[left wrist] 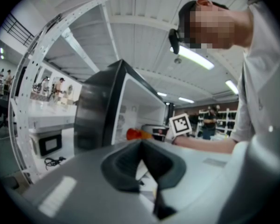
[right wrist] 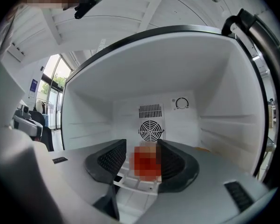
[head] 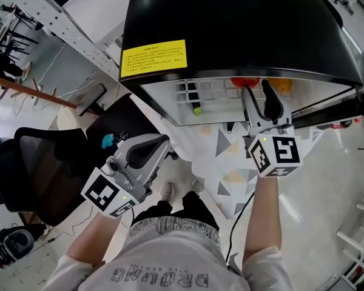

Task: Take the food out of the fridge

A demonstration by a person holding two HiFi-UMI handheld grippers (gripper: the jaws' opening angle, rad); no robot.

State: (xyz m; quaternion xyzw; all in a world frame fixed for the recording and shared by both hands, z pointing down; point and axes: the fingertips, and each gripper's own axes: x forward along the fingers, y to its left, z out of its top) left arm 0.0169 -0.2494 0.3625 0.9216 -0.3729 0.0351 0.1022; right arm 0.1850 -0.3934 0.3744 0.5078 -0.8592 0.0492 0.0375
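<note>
The black fridge (head: 230,23) stands open in front of me, white inside. On its shelf lies a red food item (head: 242,82) with an orange one (head: 282,85) to its right. My right gripper (head: 259,91) reaches into the compartment. Seen from the right gripper view, its jaws (right wrist: 142,146) stand apart with the red food (right wrist: 144,164) between them, a gap showing on the left side. My left gripper (head: 155,144) hangs outside the fridge at the lower left, its tips together and holding nothing. The left gripper view shows the fridge (left wrist: 102,115) side-on with the red food (left wrist: 133,134) inside.
A round fan vent (right wrist: 150,129) sits on the fridge's back wall. A white rack (head: 194,96) at the fridge's left holds a dark bottle with a green cap. A black office chair (head: 42,162) stands at the left, and a patterned mat (head: 230,156) lies on the floor.
</note>
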